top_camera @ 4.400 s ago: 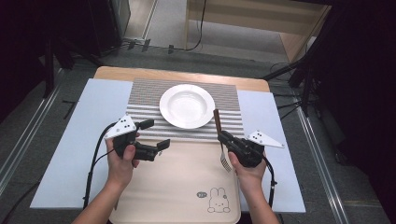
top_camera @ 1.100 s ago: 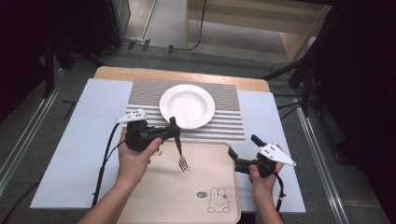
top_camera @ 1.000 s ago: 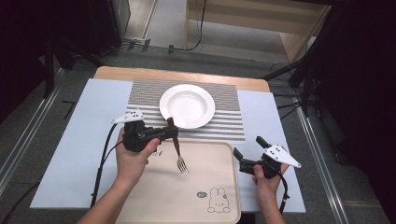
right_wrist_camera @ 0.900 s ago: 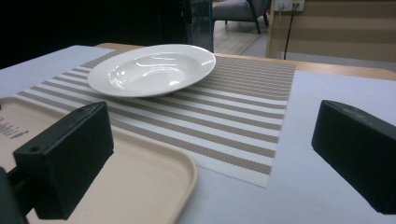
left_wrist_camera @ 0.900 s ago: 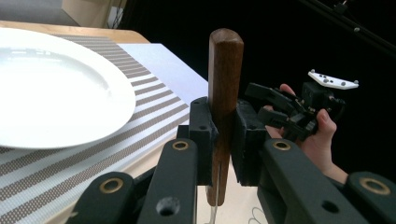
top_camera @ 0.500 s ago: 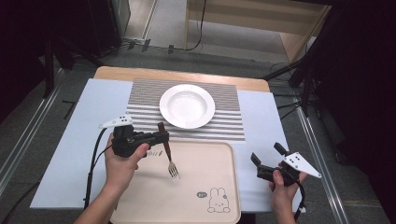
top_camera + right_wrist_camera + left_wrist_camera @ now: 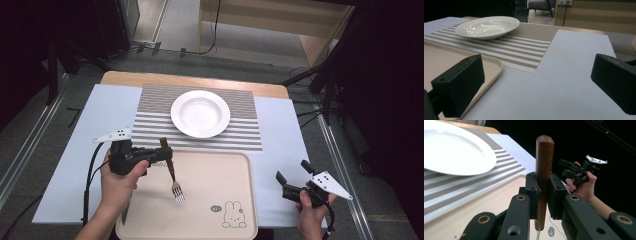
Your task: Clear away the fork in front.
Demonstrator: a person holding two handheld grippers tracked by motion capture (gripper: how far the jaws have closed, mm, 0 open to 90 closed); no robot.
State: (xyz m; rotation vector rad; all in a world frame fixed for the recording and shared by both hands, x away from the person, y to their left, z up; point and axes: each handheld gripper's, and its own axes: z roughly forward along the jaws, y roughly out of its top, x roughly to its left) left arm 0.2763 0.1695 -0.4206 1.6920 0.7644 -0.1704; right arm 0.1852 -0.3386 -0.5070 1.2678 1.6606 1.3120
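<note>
High view: the left tongs (image 7: 159,154) pinch the brown handle of a fork (image 7: 171,177), with its prongs hanging down over the tan tray (image 7: 210,170), likely so it can be laid down flat. The white plate (image 7: 200,113) sits just past these tongs on the striped mat (image 7: 150,125). The right tongs (image 7: 291,176) are wide open and hold nothing, off to the tray's side. The tray shows a little bunny picture (image 7: 233,215); its small label is too tiny to read.
</note>
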